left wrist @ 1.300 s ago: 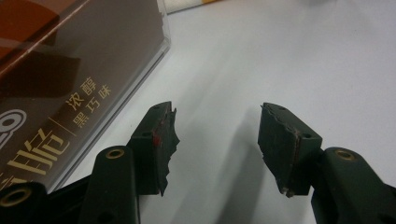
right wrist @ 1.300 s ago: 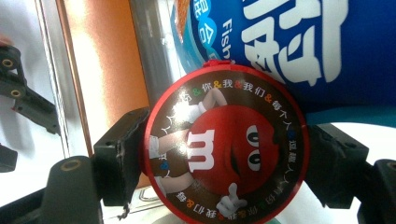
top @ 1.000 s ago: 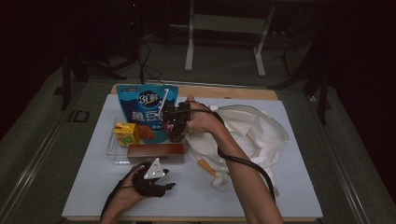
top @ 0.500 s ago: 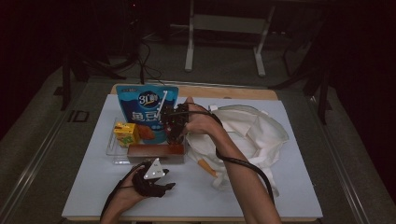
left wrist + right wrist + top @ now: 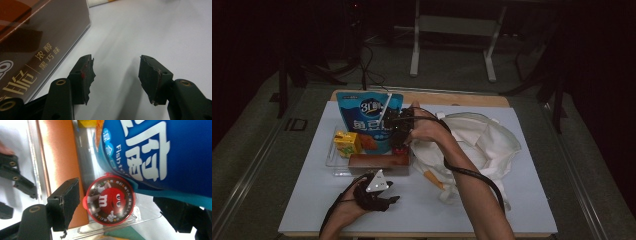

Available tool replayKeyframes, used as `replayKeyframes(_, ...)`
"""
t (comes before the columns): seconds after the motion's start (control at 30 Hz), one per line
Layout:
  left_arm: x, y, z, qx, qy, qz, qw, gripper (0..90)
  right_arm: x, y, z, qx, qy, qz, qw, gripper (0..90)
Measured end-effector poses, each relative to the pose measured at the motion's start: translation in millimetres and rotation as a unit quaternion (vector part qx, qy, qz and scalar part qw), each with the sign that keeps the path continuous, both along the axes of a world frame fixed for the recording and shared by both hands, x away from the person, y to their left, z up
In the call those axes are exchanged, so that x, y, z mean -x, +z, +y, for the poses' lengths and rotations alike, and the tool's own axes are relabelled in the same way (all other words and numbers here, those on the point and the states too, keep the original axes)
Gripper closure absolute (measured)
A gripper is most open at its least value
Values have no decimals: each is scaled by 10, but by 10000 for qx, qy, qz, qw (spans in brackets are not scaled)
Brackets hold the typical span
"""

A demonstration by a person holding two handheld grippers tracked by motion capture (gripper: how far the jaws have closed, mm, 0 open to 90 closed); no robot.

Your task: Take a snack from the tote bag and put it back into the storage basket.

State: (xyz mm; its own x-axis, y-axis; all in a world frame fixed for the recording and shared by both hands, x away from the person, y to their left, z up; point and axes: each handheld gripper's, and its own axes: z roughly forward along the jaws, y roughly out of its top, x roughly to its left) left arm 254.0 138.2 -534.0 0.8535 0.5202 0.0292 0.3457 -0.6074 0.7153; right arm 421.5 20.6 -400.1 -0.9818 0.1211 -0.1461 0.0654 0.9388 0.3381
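Observation:
A round red M&M's container (image 5: pixel 110 200) stands in the corner of a clear tray (image 5: pixel 112 227), seen from its lid end. My right gripper (image 5: pixel 120 207) is open with one jaw on each side of it. The left jaw is almost at the lid, and a gap remains on the right. A blue snack bag (image 5: pixel 160 152) leans over the container, and a brown box (image 5: pixel 57 152) lies alongside. From above, the right gripper (image 5: pixel 399 135) points down into the tray (image 5: pixel 334 160). My left gripper (image 5: pixel 115 72) rests open on the white table beside the brown box (image 5: pixel 37 37), holding nothing.
In the tray, a yellow juice box (image 5: pixel 347 143) stands left of the blue bag (image 5: pixel 372 120). A white cloth bag (image 5: pixel 482 140) lies crumpled at the right, with an orange item (image 5: pixel 432 179) at its near edge. The left gripper (image 5: pixel 377 192) sits near the table's front edge.

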Motion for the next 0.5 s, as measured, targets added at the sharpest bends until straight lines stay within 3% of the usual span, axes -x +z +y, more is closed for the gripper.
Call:
replayKeyframes(0.17, -4, -8, -4, -7, -2, 17, 10000, 446, -11, -24, -126, -58, -61, 62, 9999, 231)
replayKeyframes(0.5, -7, -15, -11, -21, 12, 30, 10000, 446, -2, 80, -378, -293, -159, 49, 9994, 241)
